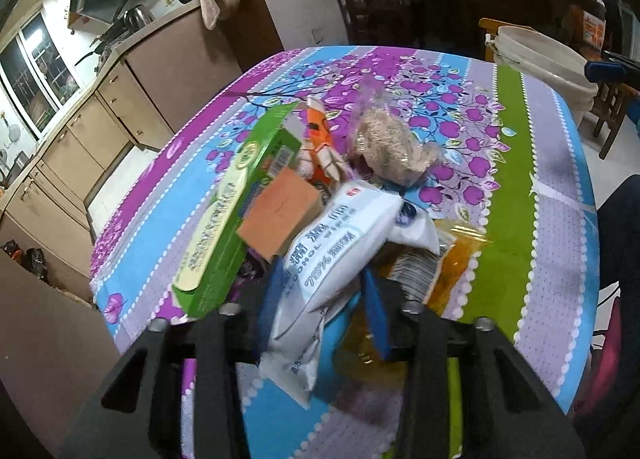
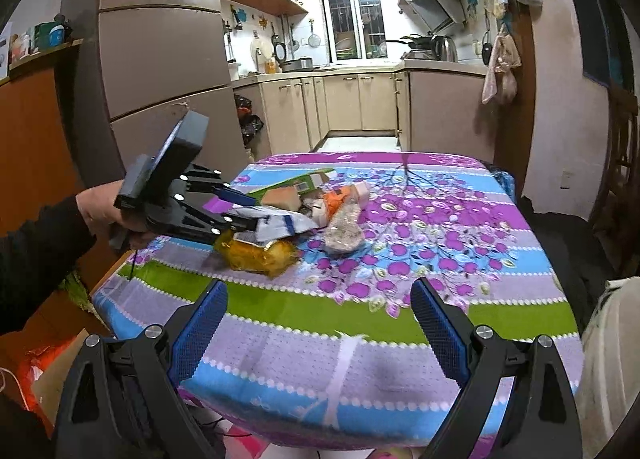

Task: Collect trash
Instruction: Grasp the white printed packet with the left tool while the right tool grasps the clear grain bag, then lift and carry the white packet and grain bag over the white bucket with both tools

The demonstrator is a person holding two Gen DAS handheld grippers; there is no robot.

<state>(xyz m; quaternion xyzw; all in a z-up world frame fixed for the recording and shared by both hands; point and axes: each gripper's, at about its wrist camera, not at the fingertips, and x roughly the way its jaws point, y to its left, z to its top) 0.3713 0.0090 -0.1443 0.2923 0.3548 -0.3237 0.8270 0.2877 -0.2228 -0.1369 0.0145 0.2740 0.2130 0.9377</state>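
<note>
One white wipes pack [image 1: 340, 251] lies in the trash pile on the floral tablecloth [image 1: 516, 195], clamped between the left gripper [image 1: 320, 299] pads. Beside it: one green box [image 1: 232, 211], one orange block [image 1: 280, 215], one yellow bag [image 2: 256, 253]. The right gripper [image 2: 320, 323] hangs spread, empty.

From my left wrist view, a table [image 1: 520, 179] bears a heap of trash: a long carton [image 1: 232, 219] at left, a small box [image 1: 280, 215] just right of it, a wipes pack [image 1: 340, 251] in front between my left gripper [image 1: 320, 299] pads, a clear bag [image 1: 392, 147] behind, a wrapper [image 1: 460, 263] at right; a bucket [image 1: 536, 59] stands beyond the table
</note>
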